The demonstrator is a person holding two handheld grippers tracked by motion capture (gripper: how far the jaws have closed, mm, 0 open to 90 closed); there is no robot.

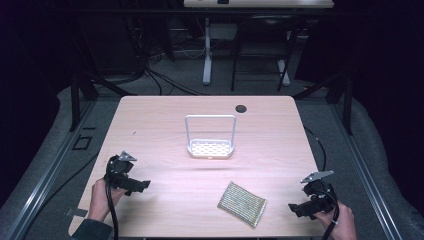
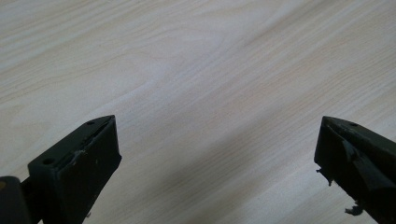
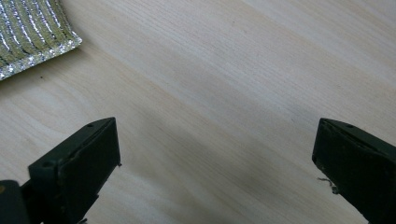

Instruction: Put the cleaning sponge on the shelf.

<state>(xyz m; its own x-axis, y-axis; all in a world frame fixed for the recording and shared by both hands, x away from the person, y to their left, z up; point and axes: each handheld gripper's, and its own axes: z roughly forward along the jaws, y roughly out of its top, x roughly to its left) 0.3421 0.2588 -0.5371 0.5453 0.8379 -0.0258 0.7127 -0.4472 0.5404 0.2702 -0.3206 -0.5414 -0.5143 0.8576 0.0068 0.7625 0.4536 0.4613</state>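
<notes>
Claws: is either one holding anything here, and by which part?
Nothing is held. The left claw and right claw both stand open over bare table; the sponge lies untouched.

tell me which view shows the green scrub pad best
The high view: the whole scrub pad lies flat on the table, near the right gripper. The right gripper view catches just one corner of it; the left gripper view looks at bare wood.
</notes>
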